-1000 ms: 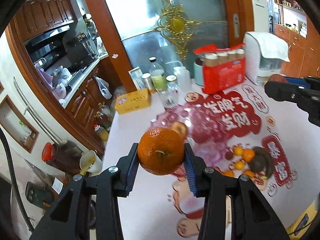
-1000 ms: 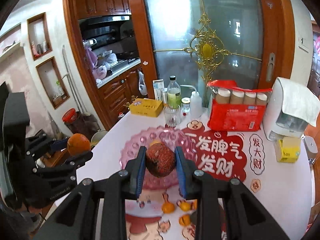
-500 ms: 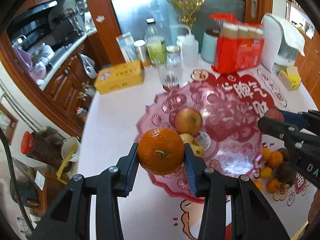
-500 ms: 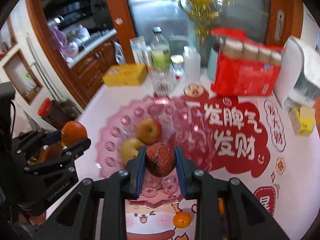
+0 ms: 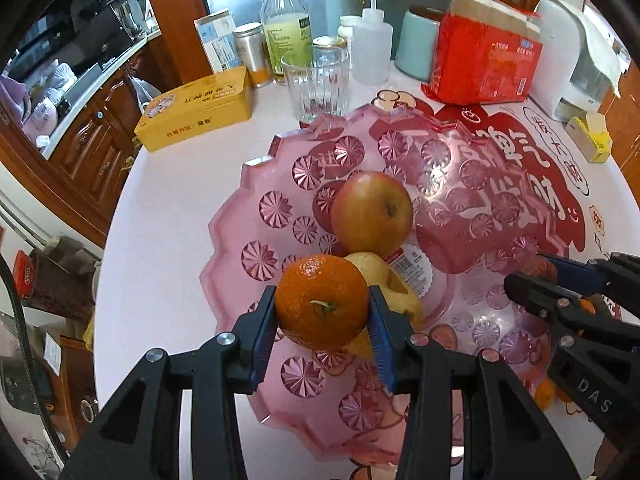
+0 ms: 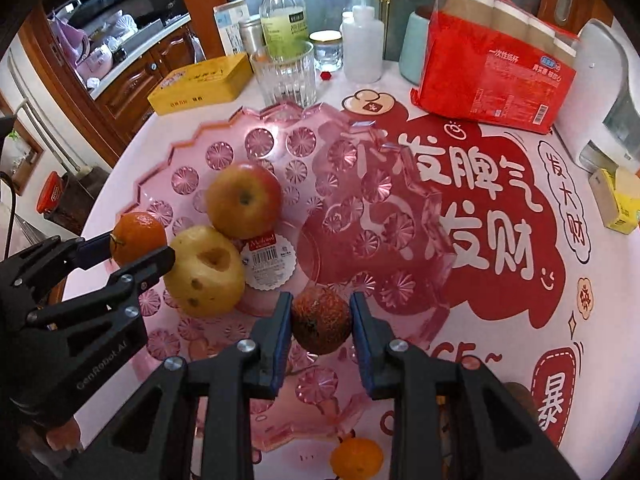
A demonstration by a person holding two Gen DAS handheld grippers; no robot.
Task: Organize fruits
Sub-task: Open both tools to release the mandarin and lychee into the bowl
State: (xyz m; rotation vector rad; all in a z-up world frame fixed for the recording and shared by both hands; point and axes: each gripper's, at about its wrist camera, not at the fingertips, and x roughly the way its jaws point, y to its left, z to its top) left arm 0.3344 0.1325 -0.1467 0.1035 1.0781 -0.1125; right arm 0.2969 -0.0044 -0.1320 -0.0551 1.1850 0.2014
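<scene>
Both our grippers have dropped over the pink glass fruit plate (image 5: pixel 256 168), holding an apple (image 5: pixel 372 212) and pear (image 6: pixel 204 272); left gripper (image 5: pixel 322 320) clamps a mandarin (image 5: pixel 320 306), right gripper (image 6: pixel 318 320) a dark reddish fruit (image 6: pixel 320 320).

A: Fruit check?
B: Orange (image 5: pixel 322 307), stem facing us, pinched in the left hand-held gripper (image 5: pixel 322 312) over the pink dish (image 5: pixel 256 208). A dark, rough reddish fruit (image 6: pixel 321 320) is clamped in the right hand-held gripper (image 6: pixel 320 322).
A: In the dish?
B: A red-yellow apple (image 5: pixel 372 213) touching a pale, pitted yellow fruit (image 6: pixel 204 270).
</scene>
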